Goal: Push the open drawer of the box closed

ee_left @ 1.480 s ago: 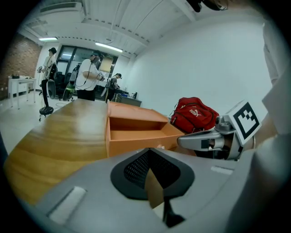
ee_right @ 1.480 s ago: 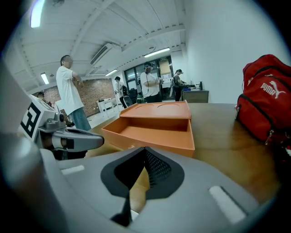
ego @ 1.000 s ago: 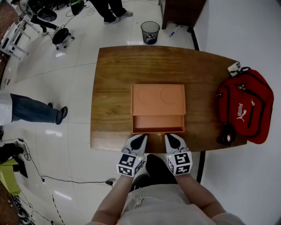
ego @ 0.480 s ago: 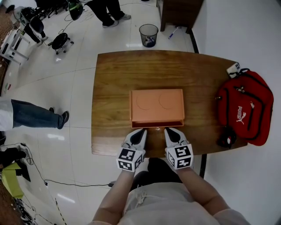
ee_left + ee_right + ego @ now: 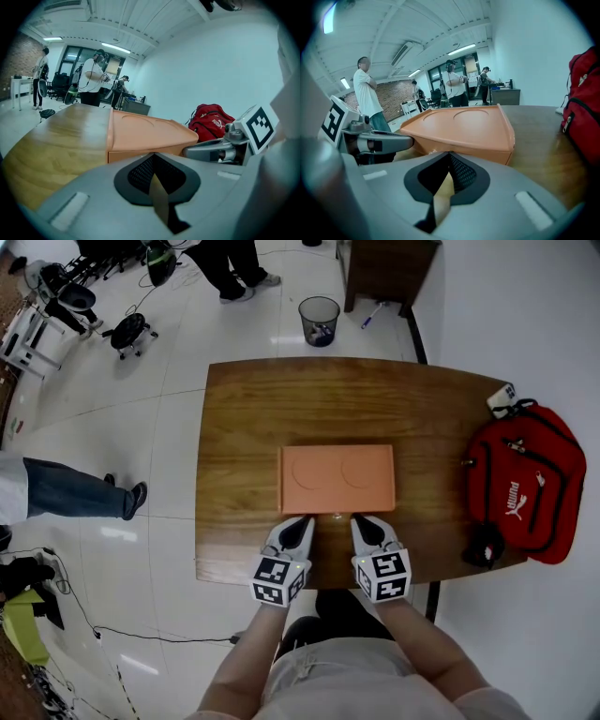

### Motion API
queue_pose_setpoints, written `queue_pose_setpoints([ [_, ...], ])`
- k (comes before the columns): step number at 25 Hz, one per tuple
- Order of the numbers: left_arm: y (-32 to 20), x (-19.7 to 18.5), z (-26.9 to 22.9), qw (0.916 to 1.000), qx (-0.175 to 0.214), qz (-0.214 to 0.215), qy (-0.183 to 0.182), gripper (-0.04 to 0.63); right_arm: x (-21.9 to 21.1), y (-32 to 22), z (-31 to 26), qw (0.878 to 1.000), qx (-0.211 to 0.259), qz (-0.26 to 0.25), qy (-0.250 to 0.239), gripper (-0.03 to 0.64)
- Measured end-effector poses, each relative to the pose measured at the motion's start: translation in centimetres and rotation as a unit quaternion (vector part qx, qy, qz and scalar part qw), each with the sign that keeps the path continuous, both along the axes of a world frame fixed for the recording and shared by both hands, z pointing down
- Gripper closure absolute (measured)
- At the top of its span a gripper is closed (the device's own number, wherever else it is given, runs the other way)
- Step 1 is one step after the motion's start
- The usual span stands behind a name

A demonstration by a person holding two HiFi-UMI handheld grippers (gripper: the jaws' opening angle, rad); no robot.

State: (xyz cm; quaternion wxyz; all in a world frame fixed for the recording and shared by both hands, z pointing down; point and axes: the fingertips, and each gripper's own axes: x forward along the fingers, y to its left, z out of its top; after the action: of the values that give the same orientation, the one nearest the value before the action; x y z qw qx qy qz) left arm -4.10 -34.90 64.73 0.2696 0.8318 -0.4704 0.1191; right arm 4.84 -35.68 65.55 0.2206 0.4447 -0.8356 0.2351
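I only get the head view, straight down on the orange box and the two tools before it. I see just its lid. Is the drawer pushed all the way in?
Observer: The left gripper view sees the orange box side-on: its front face sits right under the lid's edge, no tray sticking out.
Operator: Are the tools gripping anything?
Observer: No. The left tool has its jaws together, nothing between them.
Operator: And the other?
Observer: Same in the right gripper view: the right tool is shut and empty, pointing at the box's front.
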Motion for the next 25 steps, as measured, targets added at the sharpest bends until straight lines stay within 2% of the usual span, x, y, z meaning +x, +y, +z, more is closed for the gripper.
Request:
queue_pose_setpoints([
  [7, 1.3, 0.6, -0.9, 0.9999, 0.009, -0.003, 0.012, 0.589, 1.0, 0.5, -1.3, 1.000, 0.015, 0.008, -0.004, 0.609],
  [13, 2.3, 0.0, -7.4, 0.9960, 0.088, -0.004, 0.017, 0.589, 0.7, 1.6, -6.9, 0.996, 0.090, -0.011, -0.016, 0.609],
  [16, 3.7, -0.1, -12.6, 0.9889, 0.147, 0.000, 0.022, 0.589, 0.5, 3.1, -11.3, 0.989, 0.145, -0.021, -0.024, 0.609],
  [20, 6.9, -0.1, -19.1, 0.9759, 0.217, 0.008, 0.021, 0.589, 0.5, 6.4, -17.7, 0.973, 0.228, -0.033, -0.026, 0.609],
  [25, 12.9, -1.2, -24.1, 0.9584, 0.284, -0.012, 0.023, 0.590, 1.2, 11.6, -21.8, 0.967, 0.248, -0.006, -0.062, 0.609],
])
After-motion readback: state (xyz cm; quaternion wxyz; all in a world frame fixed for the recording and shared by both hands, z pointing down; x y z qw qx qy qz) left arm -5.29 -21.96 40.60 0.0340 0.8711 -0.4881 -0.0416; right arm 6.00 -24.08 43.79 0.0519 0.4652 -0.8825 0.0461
